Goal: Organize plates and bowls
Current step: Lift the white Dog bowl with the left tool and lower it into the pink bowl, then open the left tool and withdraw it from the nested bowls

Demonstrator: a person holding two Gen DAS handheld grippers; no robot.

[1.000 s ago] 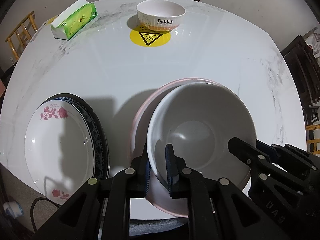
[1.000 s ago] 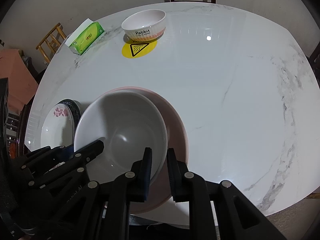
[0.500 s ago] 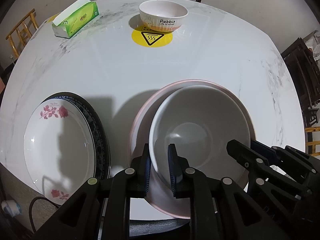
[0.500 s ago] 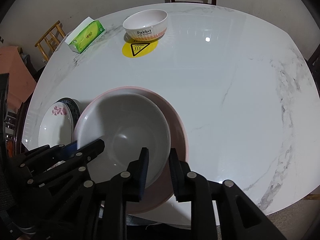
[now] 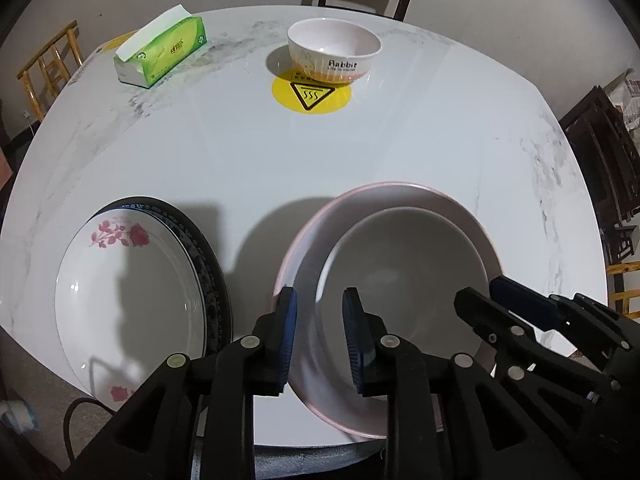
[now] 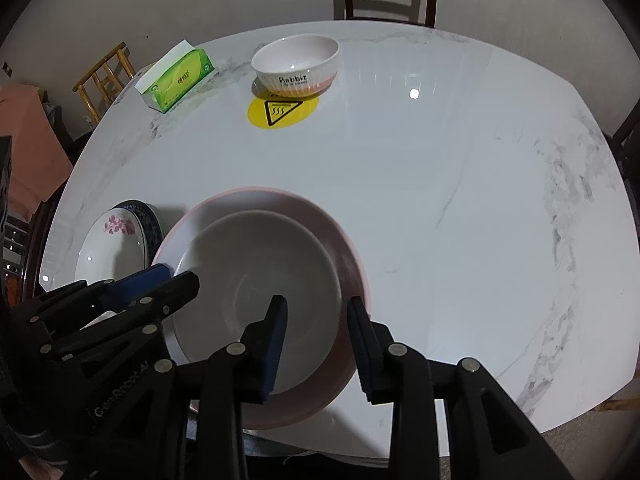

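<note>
Left wrist view: we look steeply down along the left gripper (image 5: 318,312), close over the near edge of the table (image 5: 400,148); the flowered plate (image 5: 124,304) sits at our left.
Right wrist view: we look steeply down along the right gripper (image 6: 318,320), equally close; bare marble fills our right.
Shared: we see the white bowl (image 5: 404,280) (image 6: 260,280), the Rabbit bowl (image 5: 334,54) (image 6: 296,64) and the tissue box (image 5: 162,54) (image 6: 176,76) in both; each view catches the other gripper.

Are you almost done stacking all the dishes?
Partly. The rose plate already sits on the dark plate, and the white bowl sits in the pink bowl. Both the left gripper and the right gripper are opening, straddling its rim. The Rabbit bowl stands alone.
</note>
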